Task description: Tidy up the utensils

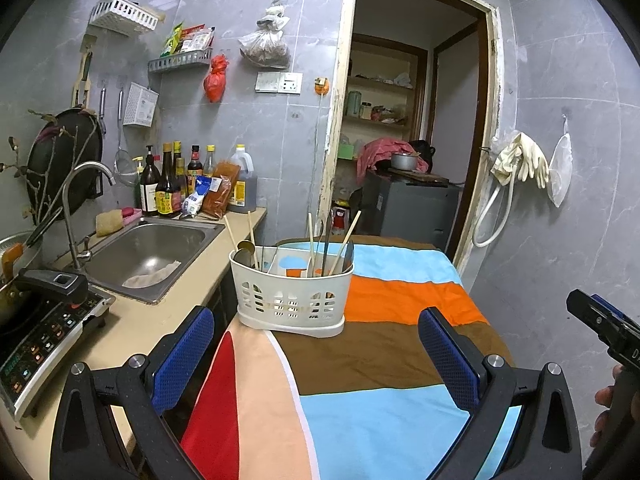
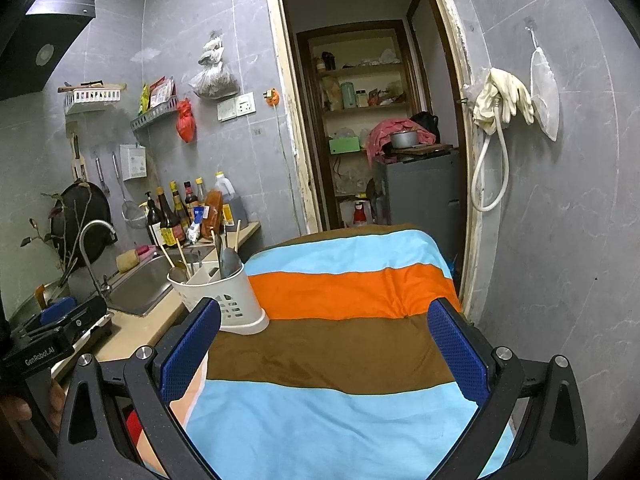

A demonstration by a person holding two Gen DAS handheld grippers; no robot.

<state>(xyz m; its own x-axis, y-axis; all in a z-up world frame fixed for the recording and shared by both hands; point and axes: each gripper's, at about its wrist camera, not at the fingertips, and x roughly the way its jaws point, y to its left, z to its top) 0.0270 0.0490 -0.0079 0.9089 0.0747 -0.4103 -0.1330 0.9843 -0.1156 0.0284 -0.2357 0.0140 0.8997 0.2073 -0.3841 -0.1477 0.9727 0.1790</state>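
Standing upright on the striped cloth [image 1: 380, 300] of the table, the white utensil holder [image 1: 291, 300] sits just ahead of the left hand-held gripper [image 1: 316, 354] and ahead-left of the right hand-held gripper [image 2: 324, 354]. Chopsticks [image 1: 345, 242] and a spoon [image 1: 246, 249] poke out of it. Both hand-held grippers hover spread wide, holding nothing.

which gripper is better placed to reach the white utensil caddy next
Left, probably. The white utensil caddy sits nearly centred ahead of the open left gripper, while for the open right gripper it sits off by the left finger.
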